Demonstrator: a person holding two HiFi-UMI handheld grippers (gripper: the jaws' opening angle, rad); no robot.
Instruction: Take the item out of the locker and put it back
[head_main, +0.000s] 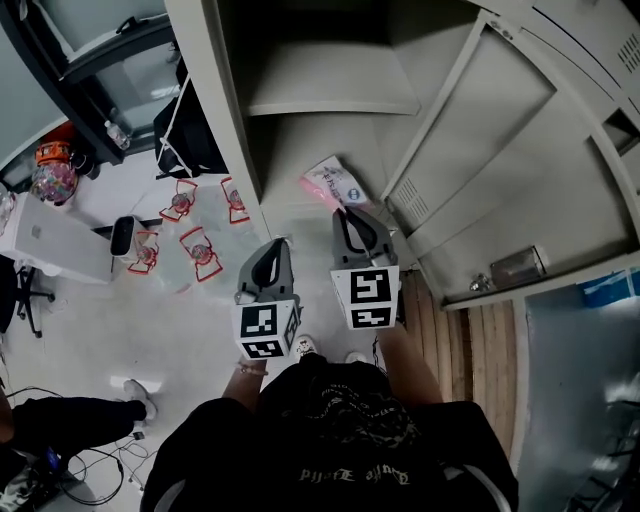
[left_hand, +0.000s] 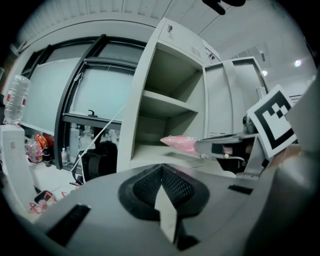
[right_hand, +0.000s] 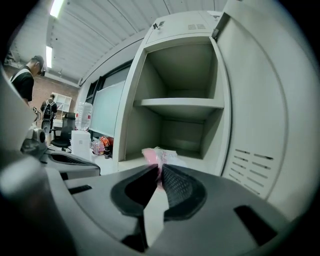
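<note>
Head view: from above, steeply downward; left gripper (head_main: 278, 247) and right gripper (head_main: 346, 213) near frame centre, open locker (head_main: 215, 110) just ahead. Left gripper view: low, along own jaws, faces locker obliquely from left (right gripper's marker cube (left_hand: 272, 125) at right edge). Right gripper view: closer, looks straight into locker opening, left gripper at left edge. All three share locker interior, shelf (head_main: 330, 95), pink packet (head_main: 335, 182).

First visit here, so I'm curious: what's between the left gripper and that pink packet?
Nothing. In the left gripper view only bare locker floor separates the left gripper from the pink packet, pinched by the right gripper.
</note>
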